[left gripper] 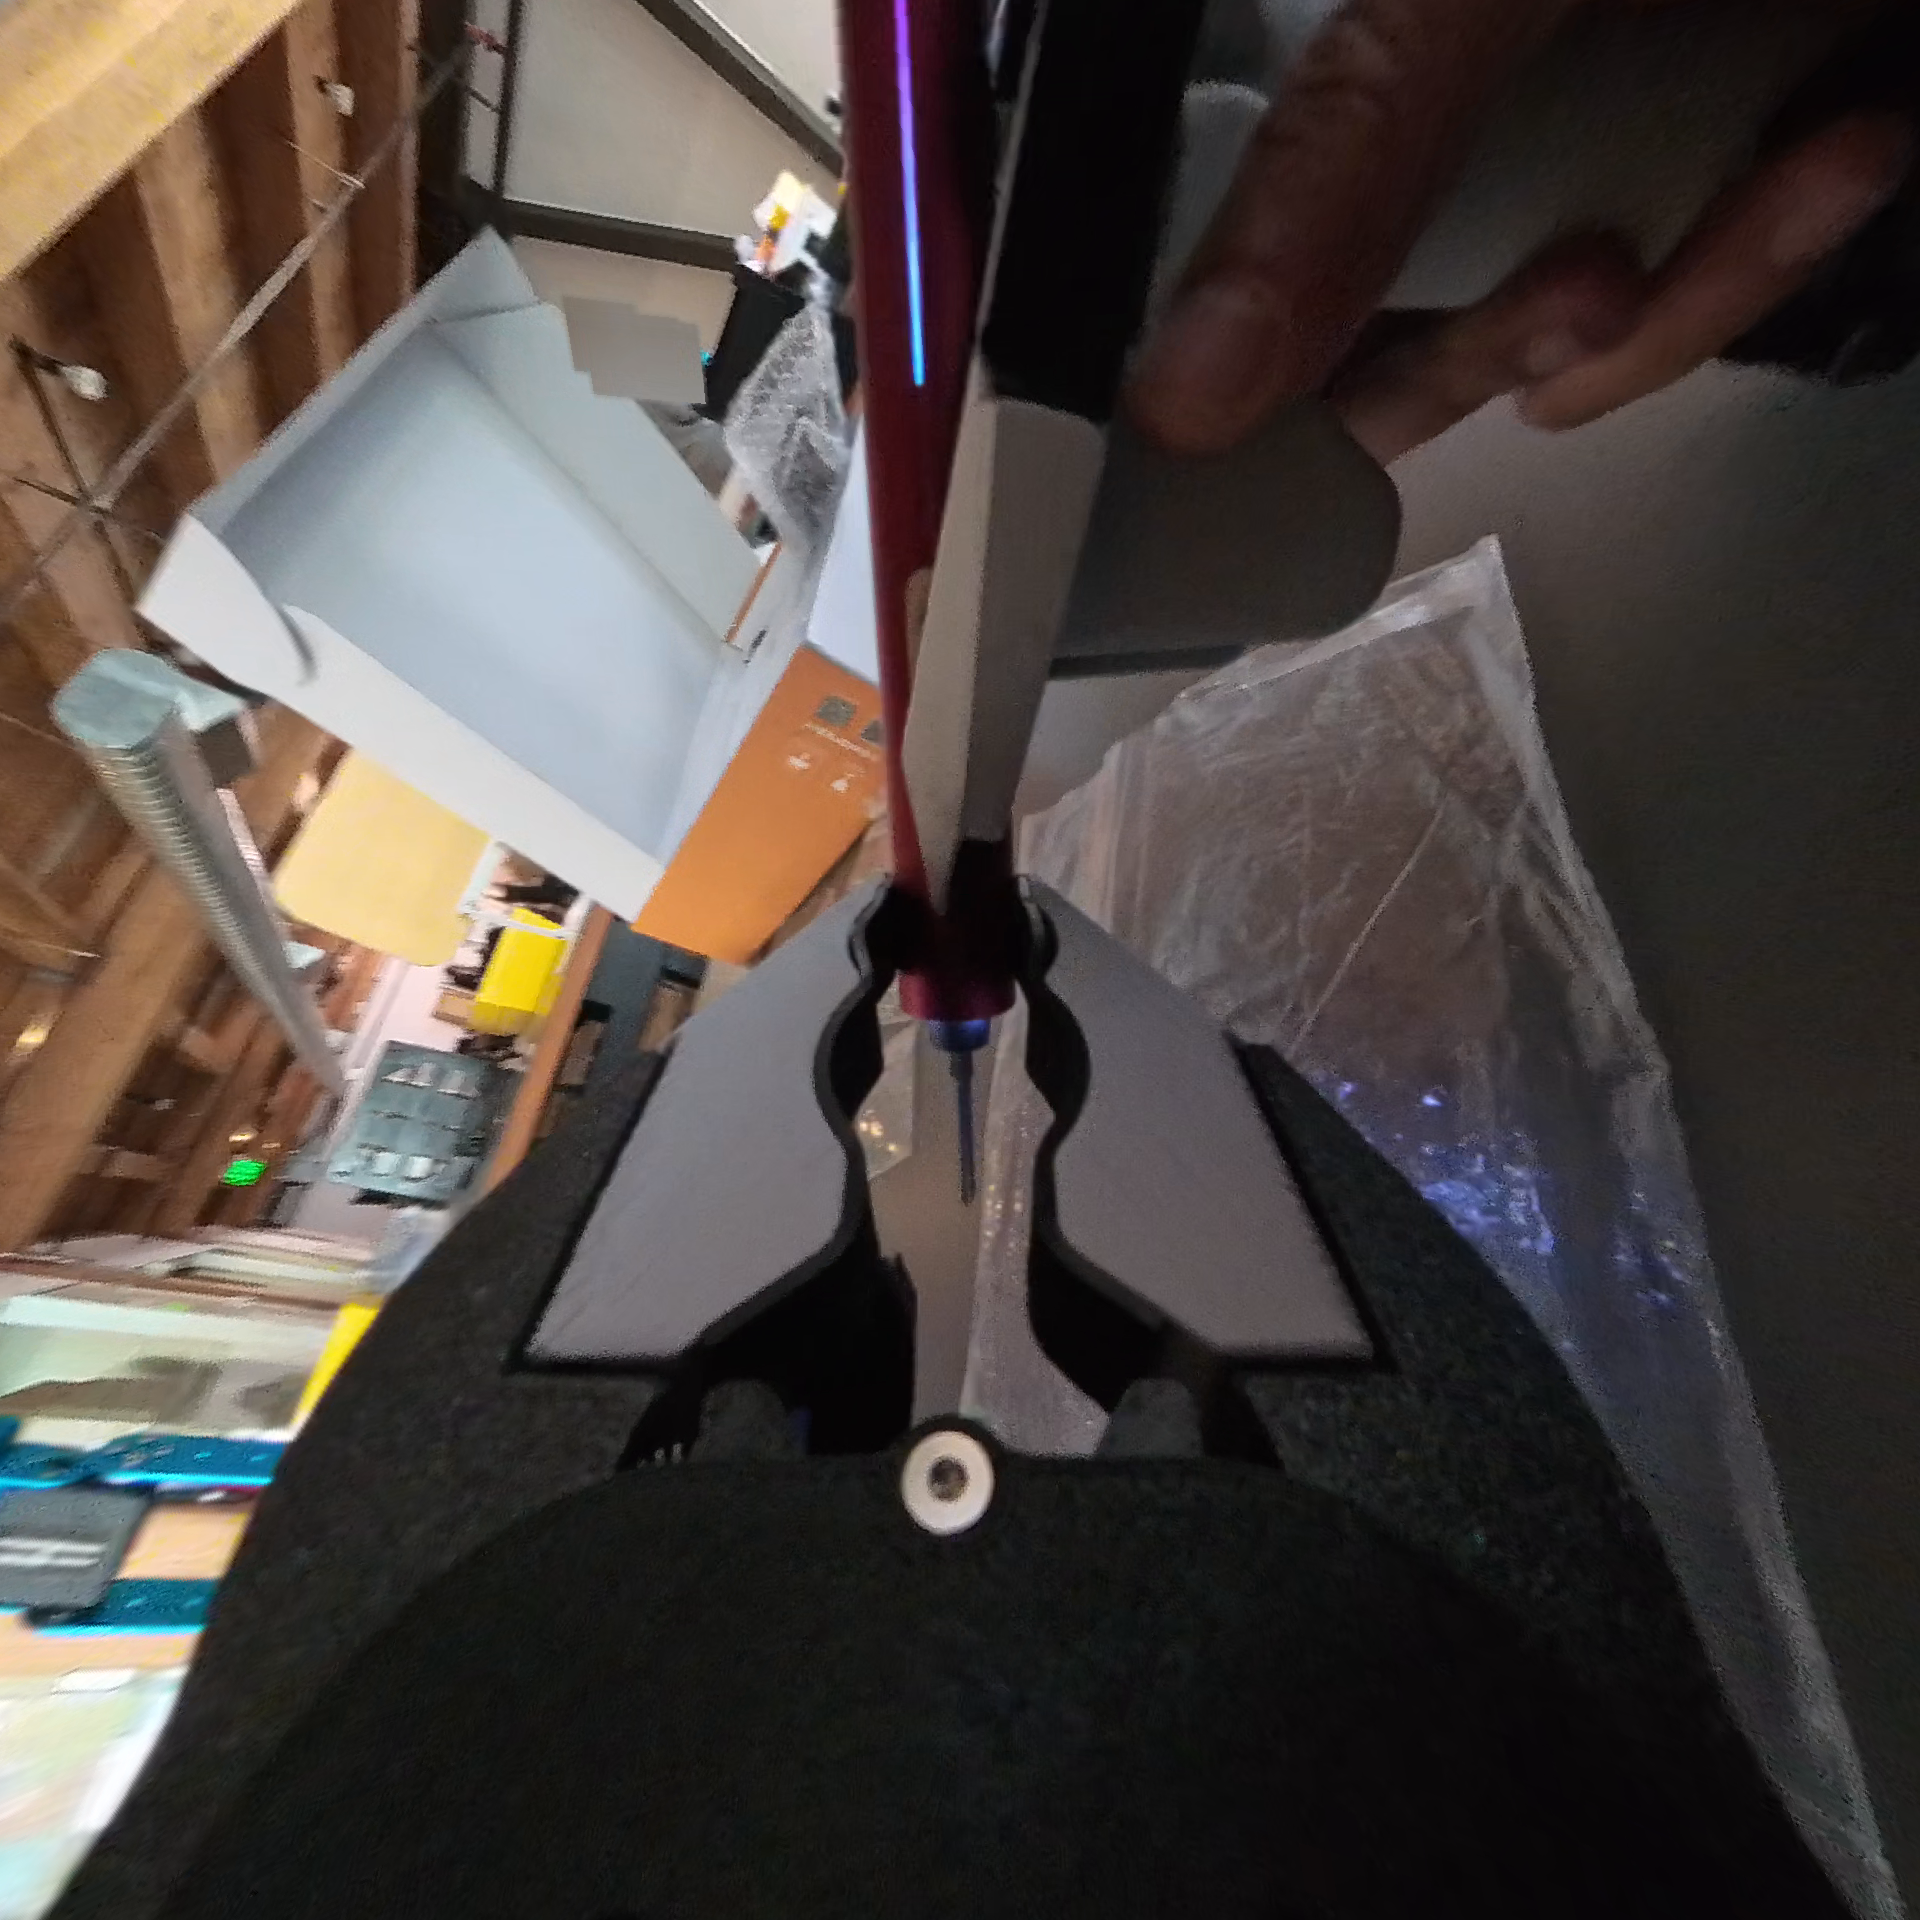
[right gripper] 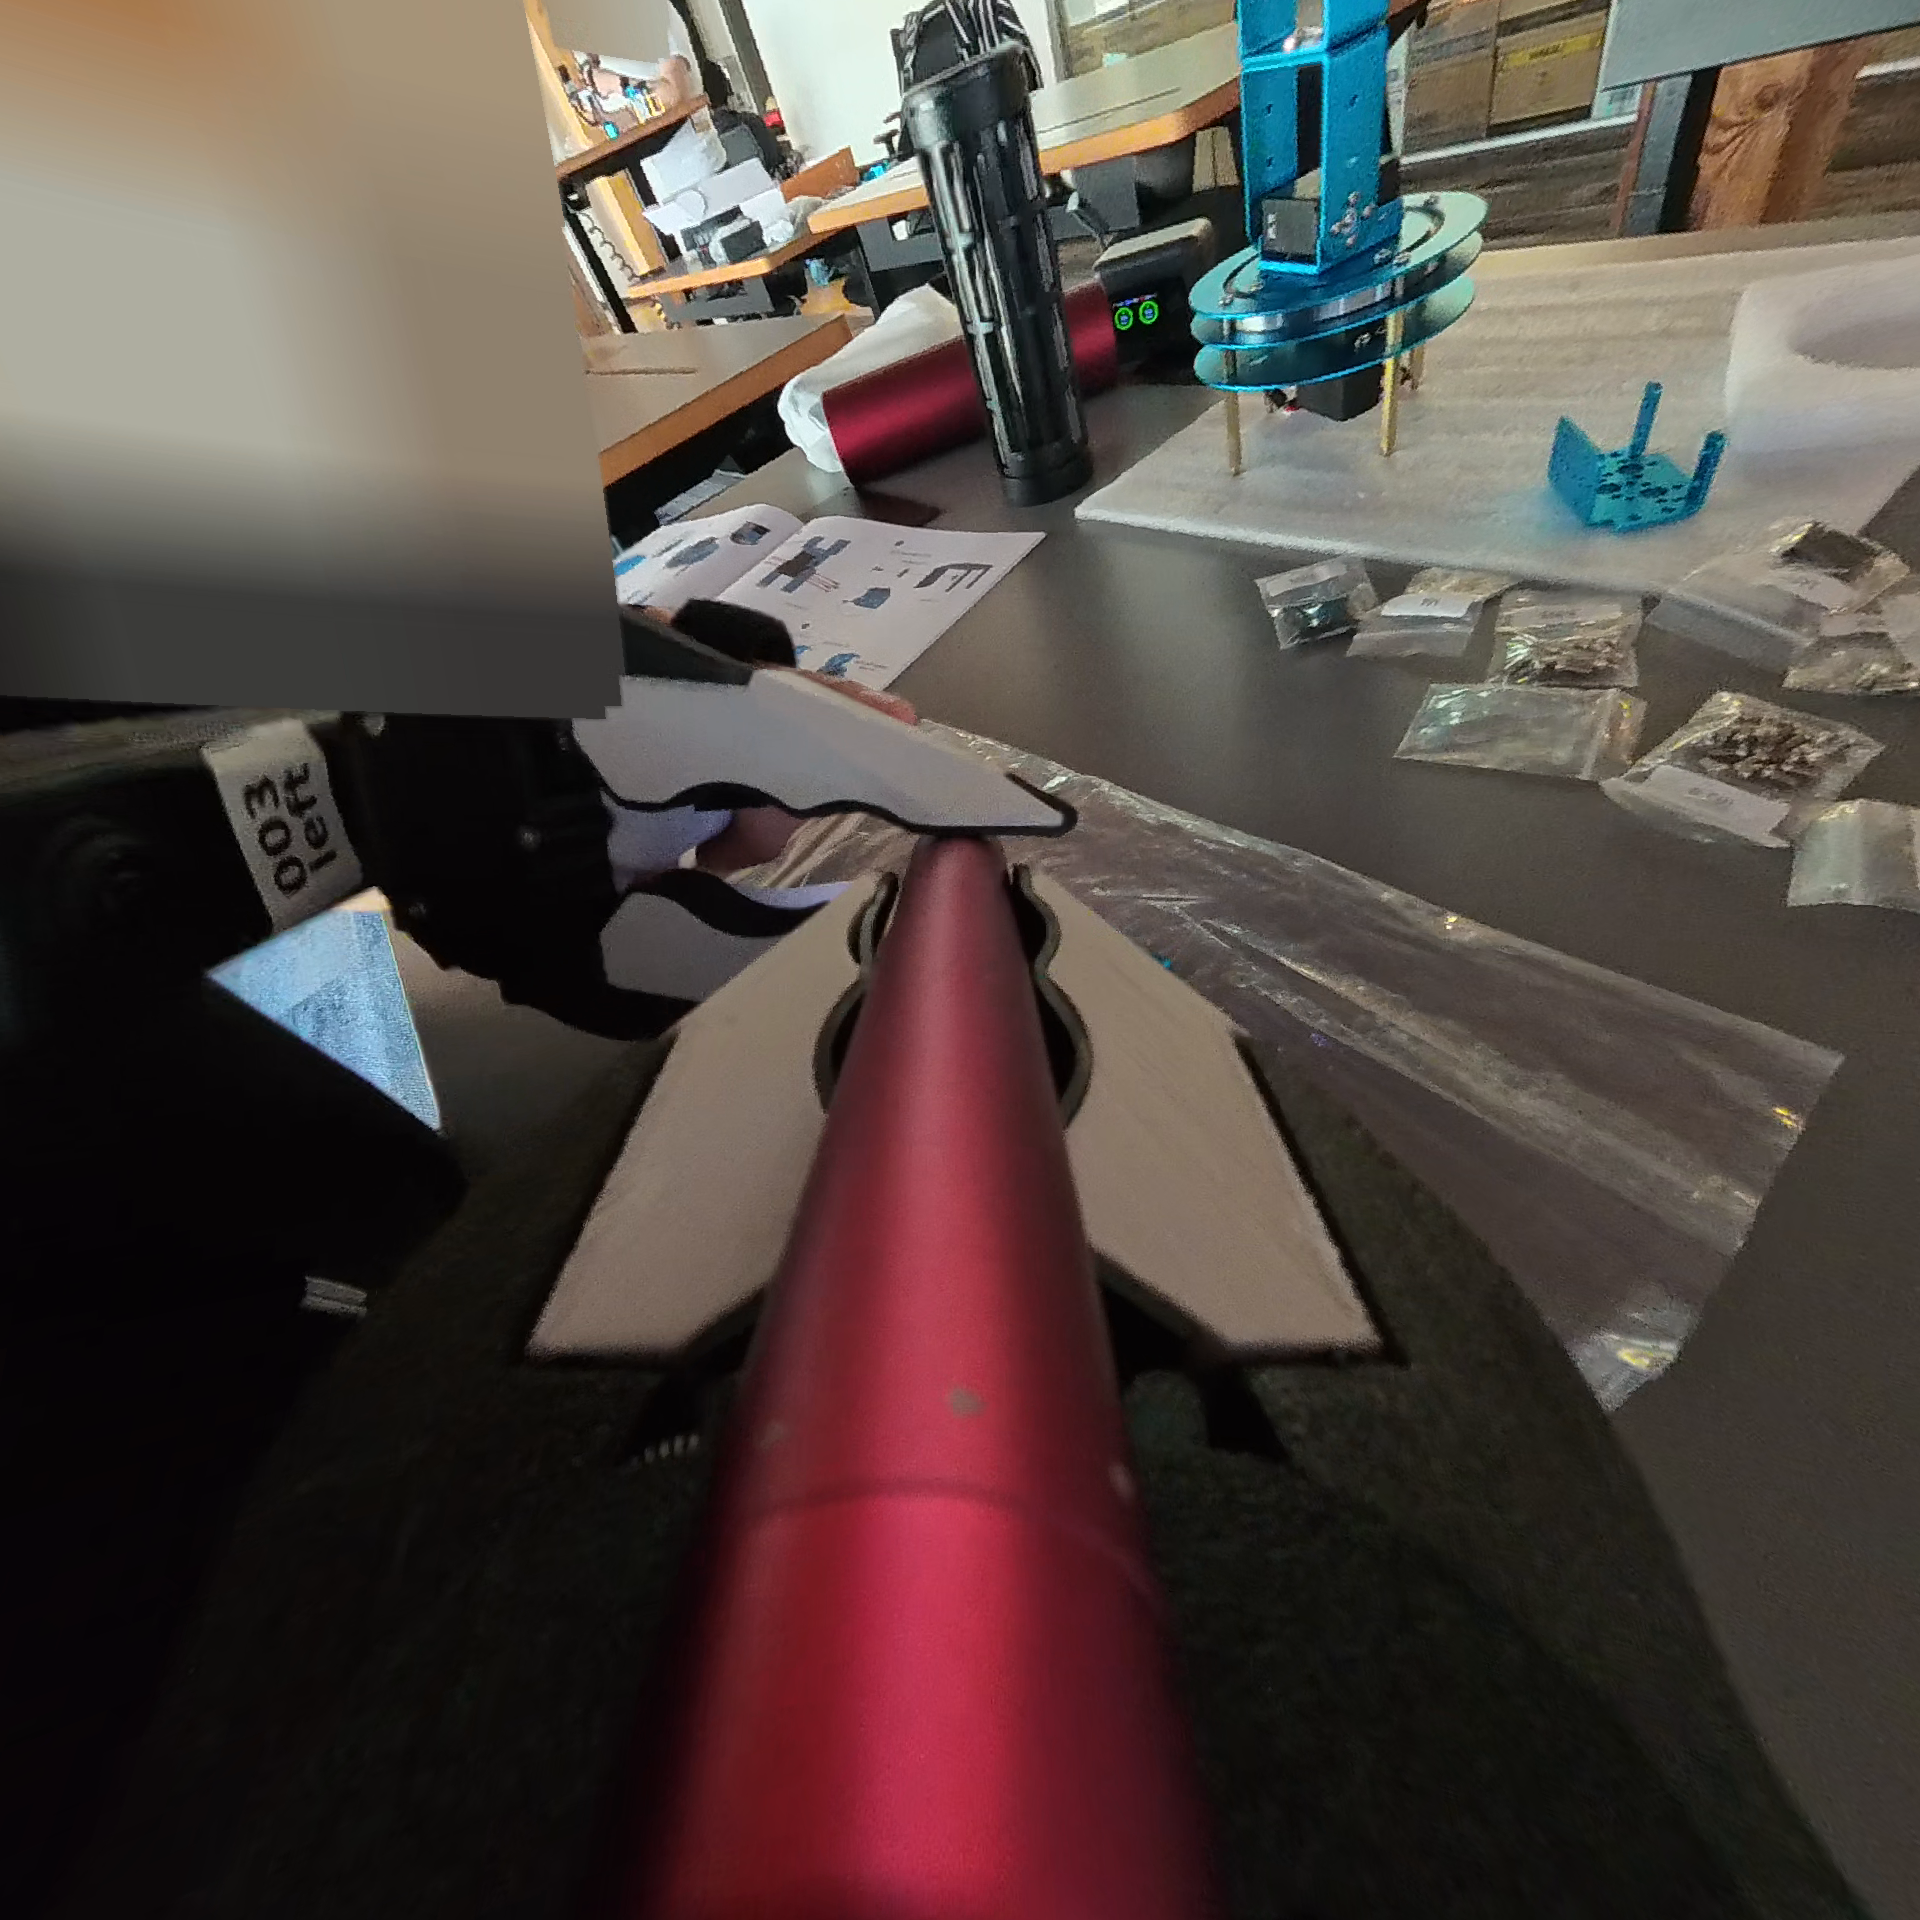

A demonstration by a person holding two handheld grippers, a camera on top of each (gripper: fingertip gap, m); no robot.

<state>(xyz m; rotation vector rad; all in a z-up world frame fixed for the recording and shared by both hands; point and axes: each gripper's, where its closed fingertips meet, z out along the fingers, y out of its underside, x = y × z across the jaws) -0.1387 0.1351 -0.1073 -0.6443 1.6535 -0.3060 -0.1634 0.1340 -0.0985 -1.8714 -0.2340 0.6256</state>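
Observation:
A red electric screwdriver [right gripper: 935,1299] lies lengthwise between the fingers of my right gripper [right gripper: 951,883], which is shut on its body. My left gripper [left gripper: 954,909] is turned on its side and shut on the screwdriver's front end [left gripper: 951,977]. The thin bit [left gripper: 966,1132] sticks out past the fingertips toward the left wrist camera. In the left wrist view the right gripper's white finger [left gripper: 977,623] comes in from above, with a hand [left gripper: 1455,208] behind it. The left gripper's upper finger [right gripper: 831,769] shows in the right wrist view. A clear plastic bag [right gripper: 1403,1018] lies on the dark table below.
On the table beyond stand a blue metal turntable assembly [right gripper: 1340,260], a black cylinder [right gripper: 997,291], an open booklet [right gripper: 831,592], a blue bracket [right gripper: 1631,468], white foam [right gripper: 1829,353] and several small bags of hardware [right gripper: 1558,675]. An open white box [left gripper: 468,582] shows in the left wrist view. Only a small space, under 4 cm, lies between the two pairs of fingers.

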